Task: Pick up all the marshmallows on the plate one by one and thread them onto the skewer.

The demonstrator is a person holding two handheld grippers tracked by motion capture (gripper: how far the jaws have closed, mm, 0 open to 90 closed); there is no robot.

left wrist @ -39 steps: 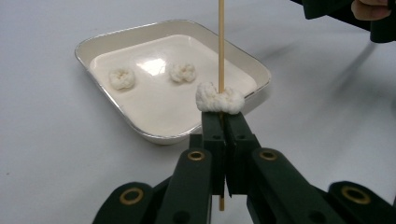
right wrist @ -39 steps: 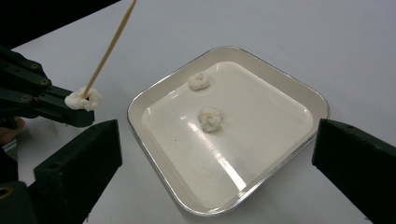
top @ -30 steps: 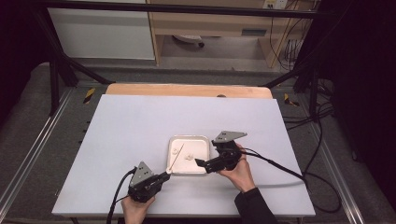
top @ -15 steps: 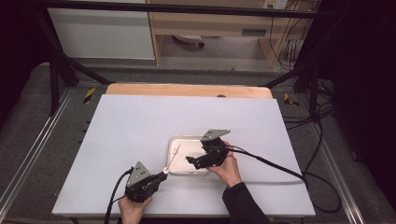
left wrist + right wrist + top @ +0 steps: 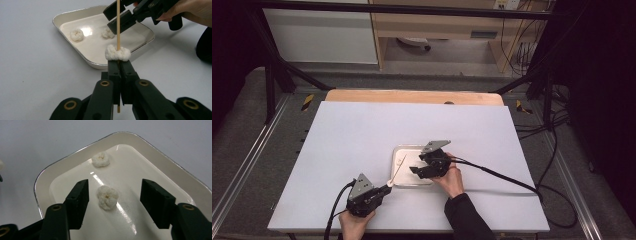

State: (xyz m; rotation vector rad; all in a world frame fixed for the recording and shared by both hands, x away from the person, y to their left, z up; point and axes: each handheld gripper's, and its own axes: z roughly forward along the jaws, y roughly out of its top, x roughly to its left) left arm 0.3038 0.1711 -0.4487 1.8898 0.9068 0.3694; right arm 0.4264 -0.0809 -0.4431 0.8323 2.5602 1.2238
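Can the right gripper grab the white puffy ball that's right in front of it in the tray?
Probably yes. The right gripper is open, its jaws on either side of the puffy ball in the tray, nothing between.

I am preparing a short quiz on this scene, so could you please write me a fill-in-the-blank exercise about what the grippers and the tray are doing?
1. The left gripper is shut on a wooden ____.
2. One white puff is threaded on the skewer; ____ more lie in the tray.
3. The right gripper hovers with its jaws ____ around a puff in the tray.

Missing words: skewer; two; open
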